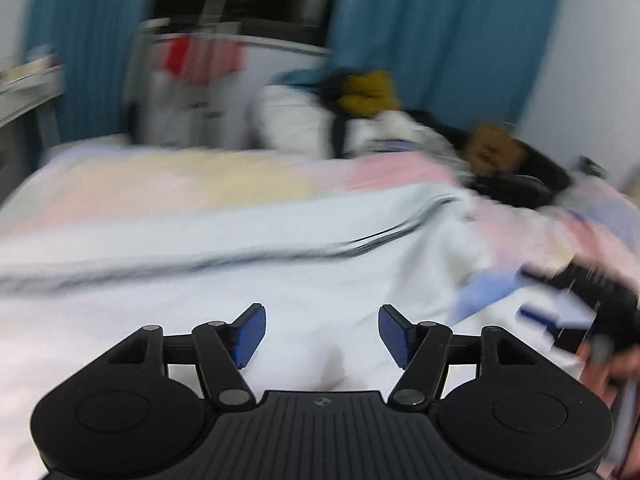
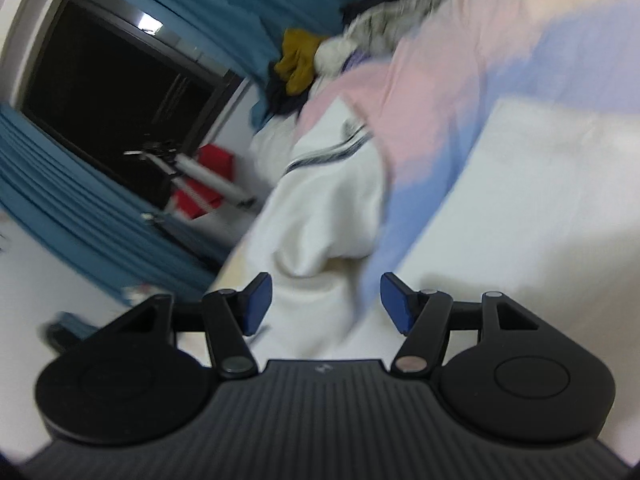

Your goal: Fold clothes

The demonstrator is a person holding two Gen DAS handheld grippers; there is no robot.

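A white garment with dark stripes (image 1: 240, 280) lies spread on the bed, blurred by motion. My left gripper (image 1: 322, 334) is open and empty just above it. The right gripper shows in the left wrist view (image 1: 576, 312) at the right, blurred, by the garment's right edge. In the right wrist view the same white garment (image 2: 328, 208) lies bunched ahead, its striped part (image 2: 332, 150) further off. My right gripper (image 2: 326, 304) is open, its blue pads (image 2: 258, 304) apart over the garment's near fold. It holds nothing.
A pastel bedcover of pink, yellow and blue (image 1: 200, 184) covers the bed; it also shows in the right wrist view (image 2: 460, 92). A pile of clothes, one mustard yellow (image 1: 370, 92), lies at the back. Blue curtains (image 1: 420, 32), a dark window (image 2: 108, 92) and a drying rack (image 1: 188, 80) stand behind.
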